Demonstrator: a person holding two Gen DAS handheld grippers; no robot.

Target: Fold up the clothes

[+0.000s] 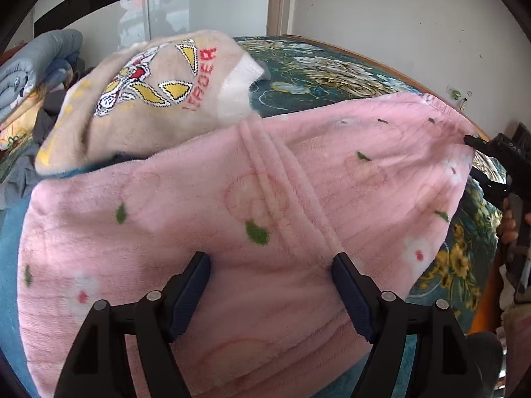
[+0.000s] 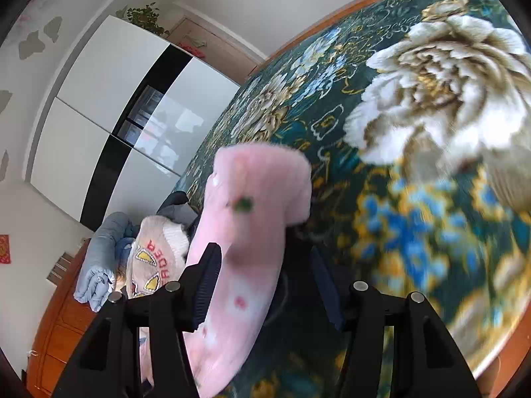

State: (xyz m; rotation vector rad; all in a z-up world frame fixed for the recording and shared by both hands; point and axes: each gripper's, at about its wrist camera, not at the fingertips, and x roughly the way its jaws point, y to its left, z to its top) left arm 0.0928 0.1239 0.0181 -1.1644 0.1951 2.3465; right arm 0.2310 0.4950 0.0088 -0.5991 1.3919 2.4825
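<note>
Pink fleece (image 1: 265, 199) fills the space just ahead of the left gripper (image 1: 270, 262), whose two dark-padded fingers (image 1: 348, 285) stand wide apart with the cloth lying between and beyond them; nothing is pinched there, so this claw is open. A ribbed seam runs from near its right fingertip up and away across the garment, which is printed with small green leaves and pale flowers with red dots. Past the far left edge of the fleece, beyond the left fingertip, sits a beige knitted sweater (image 1: 142, 99) with yellow diamond shapes, red lettering and a white cuff. Further off to the left lies a rolled grey-blue quilt (image 1: 36, 63). Under everything spreads a dark teal floral blanket (image 1: 332, 66).

At the far right corner of the fleece, well to the right of the left claw, the right gripper (image 1: 478, 162) meets the cloth's edge, with part of a hand (image 1: 507, 225) behind it.

From the right wrist view, a narrow bunched strip of the same pink fleece (image 2: 252, 232) rises between the right gripper's (image 2: 265, 258) fingers and stands up past their tips. It lies against the left finger (image 2: 205, 278), but a dark gap shows before the right one, so whether the claw actually grips the cloth cannot be told. Ahead and to the right, the blanket's (image 2: 431, 215) large white peony is motion-blurred. To the left beyond the fingers are the sweater (image 2: 156, 248) and quilt (image 2: 96, 265).
</note>
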